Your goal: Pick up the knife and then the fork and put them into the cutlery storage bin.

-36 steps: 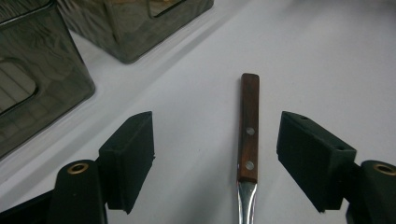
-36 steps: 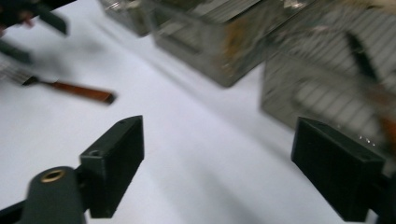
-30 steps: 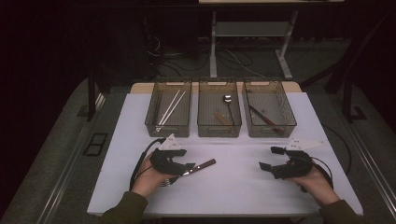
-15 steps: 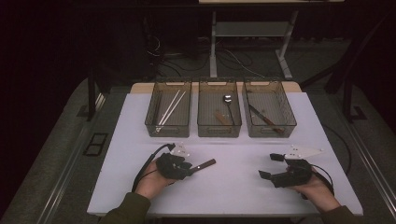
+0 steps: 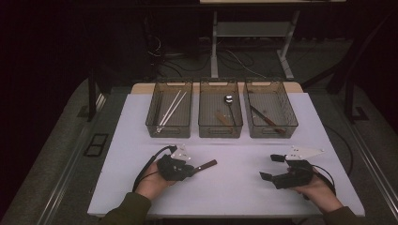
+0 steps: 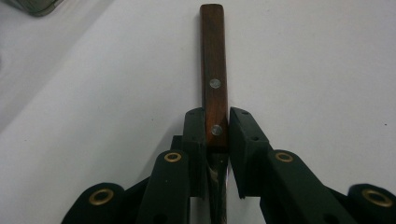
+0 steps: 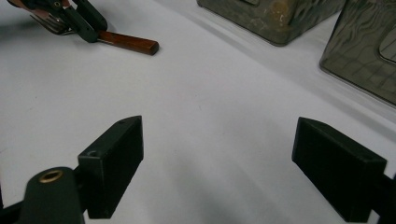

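Worktop [image 5: 244, 192]: white, occupying the middle and lower frame of the high view. Three clear bins stand in a row across the centre: left bin [image 5: 169, 132] holds pale chopsticks [image 5: 171, 108], middle bin [image 5: 220, 132] a spoon [image 5: 229, 101], right bin [image 5: 271, 132] a dark-handled utensil [image 5: 265, 120].

Left tongs [image 5: 190, 168], lower left of centre: clenched on a wood-handled fork [image 5: 206, 165]. In the left gripper view the jaws pinch the handle [image 6: 214, 84] at its lower rivet, the handle running straight up the frame. The right gripper view shows tines at the upper left.

Right tongs [image 5: 271, 168], lower right: released, jaws wide apart, nothing between them.

Change noted: over the last second the left tongs and fork have drawn slightly toward the lower edge, the fork's angle little altered; the right tongs shifted down a touch.

Assessment: the fork is secured and off the bins. Likely next is carrying it to a bin.
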Tool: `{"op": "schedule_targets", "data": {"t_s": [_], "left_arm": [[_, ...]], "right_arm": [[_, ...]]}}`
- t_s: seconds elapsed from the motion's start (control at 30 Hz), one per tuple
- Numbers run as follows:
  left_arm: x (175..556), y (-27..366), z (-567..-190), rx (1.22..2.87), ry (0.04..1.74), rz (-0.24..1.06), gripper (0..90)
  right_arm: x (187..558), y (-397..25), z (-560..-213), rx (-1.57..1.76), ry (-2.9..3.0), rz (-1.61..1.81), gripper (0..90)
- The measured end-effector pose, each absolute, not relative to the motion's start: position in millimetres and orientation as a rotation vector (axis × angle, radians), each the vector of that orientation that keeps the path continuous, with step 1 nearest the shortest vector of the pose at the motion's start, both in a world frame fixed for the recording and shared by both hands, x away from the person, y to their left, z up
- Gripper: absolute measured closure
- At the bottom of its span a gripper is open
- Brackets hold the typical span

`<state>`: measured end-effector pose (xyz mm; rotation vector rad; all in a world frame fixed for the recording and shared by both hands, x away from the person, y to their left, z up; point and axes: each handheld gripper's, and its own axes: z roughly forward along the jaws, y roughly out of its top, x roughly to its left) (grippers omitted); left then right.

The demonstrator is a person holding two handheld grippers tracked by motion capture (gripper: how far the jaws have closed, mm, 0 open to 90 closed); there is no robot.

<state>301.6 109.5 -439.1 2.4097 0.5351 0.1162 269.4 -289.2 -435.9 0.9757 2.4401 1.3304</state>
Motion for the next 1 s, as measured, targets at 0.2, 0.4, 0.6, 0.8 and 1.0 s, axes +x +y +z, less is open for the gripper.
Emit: {"op": "schedule_targets", "data": {"t_s": [0.2,0.4,0.6,0.8,1.0], "left_arm": [[302.2,109.1,-437.1,2.416,0.527,0.08,76.9],[300.8,107.0,-429.2,2.405,0.488,0.027,76.9],[296.1,96.3,-417.6,2.41,0.4,-0.012,76.8],[293.8,79.9,-409.7,2.421,0.327,-0.036,76.8],[291.3,56.4,-404.7,2.433,0.246,-0.066,76.8]], "right_arm": [[269.4,-286.8,-436.0,0.932,2.475,1.325,16.3],[270.0,-279.2,-429.3,0.839,2.528,1.338,16.3],[274.1,-267.7,-419.4,0.74,2.624,1.32,16.3],[277.3,-253.4,-407.0,0.619,2.727,1.288,16.3],[281.9,-238.8,-394.6,0.516,2.766,1.304,16.4]]}}
